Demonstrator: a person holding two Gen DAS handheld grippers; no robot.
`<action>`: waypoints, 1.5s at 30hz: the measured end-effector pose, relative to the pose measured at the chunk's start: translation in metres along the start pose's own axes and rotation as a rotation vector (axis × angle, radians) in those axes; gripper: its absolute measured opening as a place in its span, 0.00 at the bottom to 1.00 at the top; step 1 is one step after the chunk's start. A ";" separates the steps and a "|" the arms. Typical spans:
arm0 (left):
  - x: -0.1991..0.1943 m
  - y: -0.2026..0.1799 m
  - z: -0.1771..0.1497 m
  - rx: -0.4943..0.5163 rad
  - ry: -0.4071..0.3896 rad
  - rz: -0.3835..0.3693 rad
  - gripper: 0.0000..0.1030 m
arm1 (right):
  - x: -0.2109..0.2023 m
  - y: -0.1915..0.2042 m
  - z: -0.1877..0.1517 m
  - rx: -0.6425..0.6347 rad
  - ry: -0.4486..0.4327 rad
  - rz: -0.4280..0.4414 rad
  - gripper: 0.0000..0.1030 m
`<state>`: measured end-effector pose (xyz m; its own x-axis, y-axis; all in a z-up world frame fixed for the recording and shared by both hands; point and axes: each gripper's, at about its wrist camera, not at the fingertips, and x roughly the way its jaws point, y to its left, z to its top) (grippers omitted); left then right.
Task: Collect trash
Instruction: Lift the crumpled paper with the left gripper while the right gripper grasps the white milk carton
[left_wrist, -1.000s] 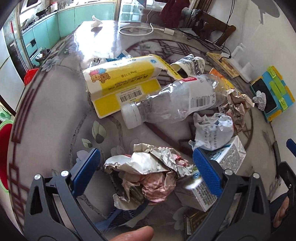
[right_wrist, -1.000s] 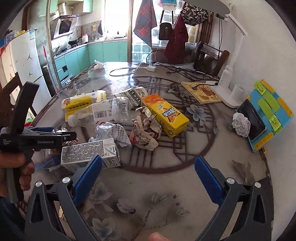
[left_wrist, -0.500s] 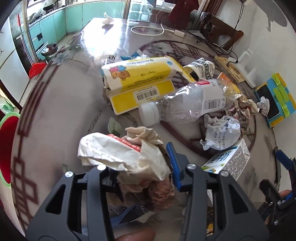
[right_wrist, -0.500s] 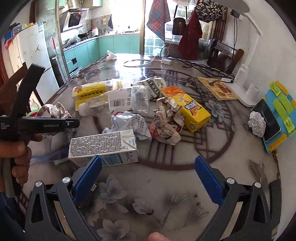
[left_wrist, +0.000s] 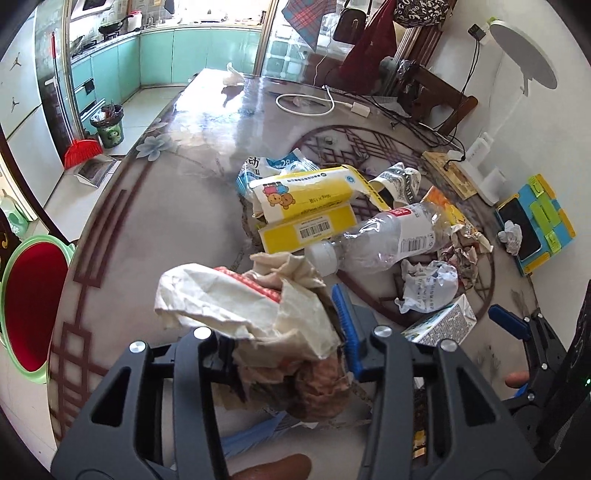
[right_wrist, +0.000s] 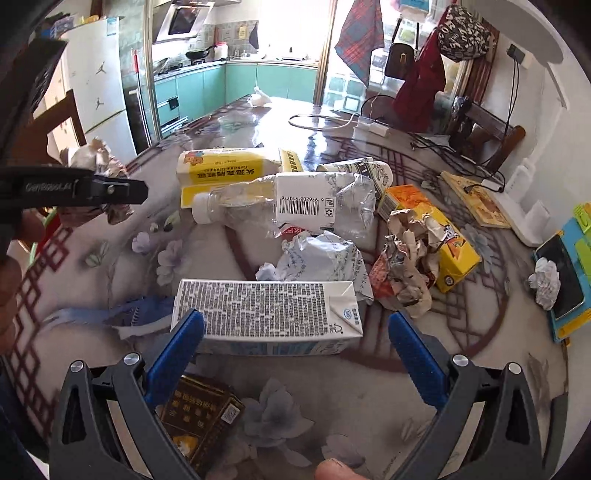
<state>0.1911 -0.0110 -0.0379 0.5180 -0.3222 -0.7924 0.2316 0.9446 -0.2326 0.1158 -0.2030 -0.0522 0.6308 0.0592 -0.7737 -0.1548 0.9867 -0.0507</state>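
Crumpled cream-and-red paper wrapper (left_wrist: 240, 295) is clamped in my left tool (left_wrist: 280, 332), lifted off the glossy patterned desk (left_wrist: 155, 229).

My right tool (right_wrist: 295, 332) hangs wide over the white printed milk carton (right_wrist: 266, 306), gripping nothing. I'd carry the wad to the red bin with the green rim (left_wrist: 29, 310) beside the desk and keep the squeeze firm, since loose paper slips. Meanwhile I'd square the right tool across the carton's narrow sides. Readable: barcode digits "976208 910776" on the crushed clear plastic bottle (right_wrist: 288, 206); "GenRobot.AI" on the left tool's arm.
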 end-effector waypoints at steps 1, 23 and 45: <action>-0.001 0.001 0.000 -0.003 -0.002 -0.003 0.41 | 0.001 0.000 0.001 0.009 0.004 0.019 0.94; -0.025 0.009 0.009 -0.036 -0.067 -0.047 0.44 | -0.015 -0.005 -0.005 -0.105 0.018 0.142 0.94; -0.042 0.025 0.014 -0.080 -0.110 -0.069 0.45 | -0.006 0.071 -0.010 -0.284 0.109 0.460 0.94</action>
<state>0.1862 0.0255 -0.0028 0.5914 -0.3875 -0.7072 0.2061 0.9205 -0.3321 0.0933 -0.1346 -0.0576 0.3697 0.4442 -0.8161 -0.6045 0.7820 0.1518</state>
